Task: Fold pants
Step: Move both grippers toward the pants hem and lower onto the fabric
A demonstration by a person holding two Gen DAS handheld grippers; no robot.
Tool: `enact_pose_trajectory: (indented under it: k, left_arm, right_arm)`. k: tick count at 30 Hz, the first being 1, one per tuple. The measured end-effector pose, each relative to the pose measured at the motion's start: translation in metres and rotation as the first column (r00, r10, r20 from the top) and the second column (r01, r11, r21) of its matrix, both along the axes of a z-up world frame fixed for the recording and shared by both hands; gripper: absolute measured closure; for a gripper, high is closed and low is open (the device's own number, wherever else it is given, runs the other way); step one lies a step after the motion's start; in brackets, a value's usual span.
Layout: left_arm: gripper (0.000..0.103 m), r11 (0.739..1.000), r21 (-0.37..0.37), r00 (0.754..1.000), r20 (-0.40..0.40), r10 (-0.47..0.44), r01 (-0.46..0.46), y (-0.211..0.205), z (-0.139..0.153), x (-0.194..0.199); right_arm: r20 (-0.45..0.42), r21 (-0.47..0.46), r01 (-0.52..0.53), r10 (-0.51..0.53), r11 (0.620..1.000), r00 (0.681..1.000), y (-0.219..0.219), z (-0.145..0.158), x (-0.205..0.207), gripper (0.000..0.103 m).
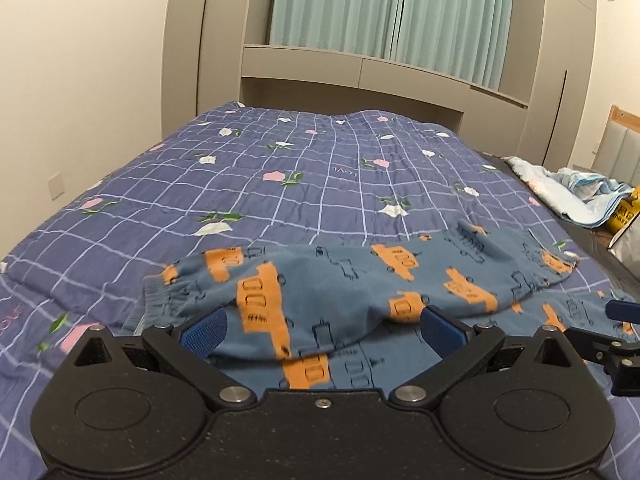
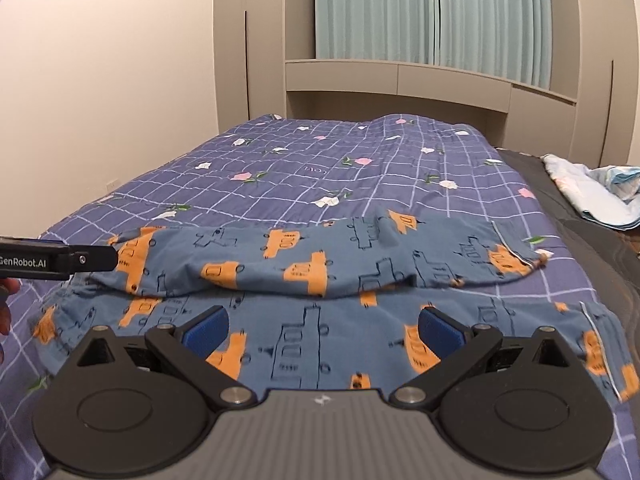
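Observation:
Blue pants (image 1: pixel 340 280) printed with orange vehicles lie crosswise on the bed, their far part doubled over the near part. In the left wrist view my left gripper (image 1: pixel 322 330) is open, and the folded edge of the pants sags between its blue pads (image 1: pixel 204 332). My right gripper (image 2: pixel 322 330) is open too, low over the lower layer of the pants (image 2: pixel 304 340). From the right wrist view the left gripper (image 2: pixel 96 260) shows side-on at the pants' left end. The right gripper (image 1: pixel 618 344) shows at the right edge of the left wrist view.
A purple-blue checked quilt (image 1: pixel 280 168) with flowers covers the bed. A crumpled light blue blanket (image 2: pixel 592 192) and a yellow bag (image 1: pixel 624 216) lie at the right. Beige cabinets (image 2: pixel 400 80) and a green curtain stand beyond the bed. A hand (image 2: pixel 5 312) shows at the left.

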State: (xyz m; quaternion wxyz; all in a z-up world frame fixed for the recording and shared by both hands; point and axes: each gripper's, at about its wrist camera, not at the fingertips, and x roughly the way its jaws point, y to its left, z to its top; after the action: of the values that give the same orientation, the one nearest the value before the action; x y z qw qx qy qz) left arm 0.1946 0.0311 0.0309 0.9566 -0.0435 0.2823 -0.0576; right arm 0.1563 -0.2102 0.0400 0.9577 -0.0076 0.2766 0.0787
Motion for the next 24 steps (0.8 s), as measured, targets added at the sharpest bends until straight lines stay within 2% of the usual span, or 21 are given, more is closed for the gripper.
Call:
enact_pose_trajectory:
  k: [4, 9, 14, 19, 24]
  left_arm:
    - [0.000, 1.000, 0.012, 1.000, -0.006, 0.005, -0.005, 0.001, -0.004, 0.021]
    - [0.000, 1.000, -0.004, 0.999, -0.031, -0.027, 0.027, 0.000, -0.008, 0.045]
    - [0.000, 0.992, 0.114, 0.999, 0.010, -0.051, 0.049, -0.008, -0.010, 0.057]
    - [0.000, 0.990, 0.131, 0.999, -0.012, -0.051, 0.052, 0.009, -0.012, 0.087]
    - [0.000, 0.981, 0.195, 1.000, -0.009, -0.009, 0.011, 0.033, -0.015, 0.118]
  right_arm:
    - [0.000, 0.023, -0.013, 0.013, 1.000, 1.000, -0.003, -0.002, 0.021, 0.000]
    - [-0.001, -0.016, -0.058, 0.058, 0.998, 0.998, -0.001, -0.005, 0.046, 0.000]
    - [-0.003, -0.005, -0.117, 0.117, 0.993, 0.993, -0.002, -0.010, 0.072, 0.000]
    - [-0.042, -0.060, -0.186, 0.184, 0.981, 0.982, 0.003, -0.013, 0.100, 0.000]
    - [-0.068, -0.110, -0.232, 0.226, 0.966, 0.972, 0.011, -0.021, 0.134, 0.000]
